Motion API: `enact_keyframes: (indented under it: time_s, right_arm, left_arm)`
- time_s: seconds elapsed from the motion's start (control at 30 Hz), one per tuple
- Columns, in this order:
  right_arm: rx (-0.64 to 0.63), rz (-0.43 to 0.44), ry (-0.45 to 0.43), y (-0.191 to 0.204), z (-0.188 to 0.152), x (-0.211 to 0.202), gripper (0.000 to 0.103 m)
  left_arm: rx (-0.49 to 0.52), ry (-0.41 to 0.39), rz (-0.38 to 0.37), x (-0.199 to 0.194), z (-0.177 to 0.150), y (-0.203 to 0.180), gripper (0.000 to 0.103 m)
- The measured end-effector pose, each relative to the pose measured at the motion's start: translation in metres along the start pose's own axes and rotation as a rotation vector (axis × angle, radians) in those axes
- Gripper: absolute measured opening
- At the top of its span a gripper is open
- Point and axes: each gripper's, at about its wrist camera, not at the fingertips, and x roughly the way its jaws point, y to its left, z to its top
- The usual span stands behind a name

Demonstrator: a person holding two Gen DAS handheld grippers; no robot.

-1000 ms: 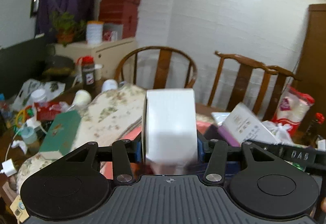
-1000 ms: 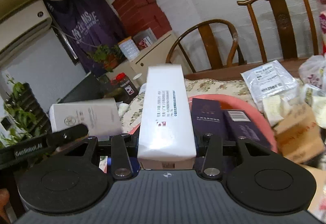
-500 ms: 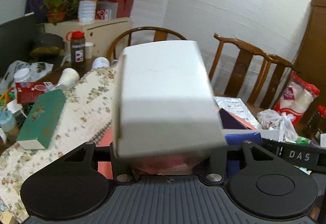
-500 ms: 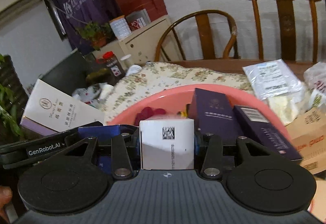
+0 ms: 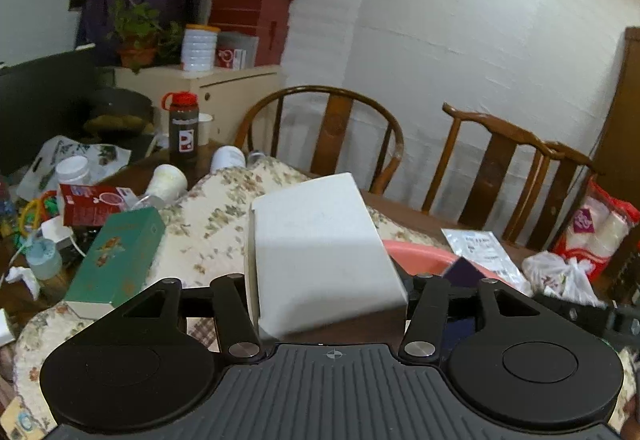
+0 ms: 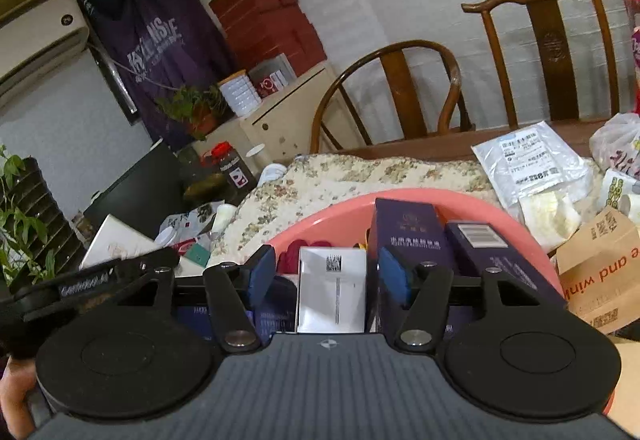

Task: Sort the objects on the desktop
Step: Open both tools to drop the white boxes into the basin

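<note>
Two hand-held grippers work over one cluttered table. At 9 o'clock from the left gripper (image 5: 326, 294) a green box (image 5: 116, 260) lies on the floral cloth (image 5: 208, 215). That gripper is clamped on a large white box (image 5: 320, 248), tilted, held above the cloth. At 3 o'clock the pink basin (image 6: 460, 199) rim shows. Right gripper (image 6: 327, 274): jaws spread wide, blue pads (image 6: 262, 272) touching nothing. A small white box (image 6: 332, 290) stands between them inside the basin, with purple boxes (image 6: 404, 232) at 1 o'clock.
</note>
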Motion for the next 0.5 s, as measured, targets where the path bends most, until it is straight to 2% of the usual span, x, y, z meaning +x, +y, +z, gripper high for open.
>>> enact_keyframes:
  time_s: [0.23,0.37,0.5]
  right_arm:
    - [-0.031,-0.01,-0.011,0.0,-0.008,0.0,0.064]
    - [-0.066,-0.018,-0.02,0.003,-0.009,0.002,0.064]
    - [-0.079,-0.014,-0.027,0.003,-0.008,0.003,0.064]
  left_arm:
    - [-0.023,0.03,0.015,0.036,0.014,0.0,0.069]
    - [-0.01,0.068,-0.002,0.061,0.024,-0.005,0.075]
    - [0.052,0.124,0.003,0.091,0.027,-0.017,0.077]
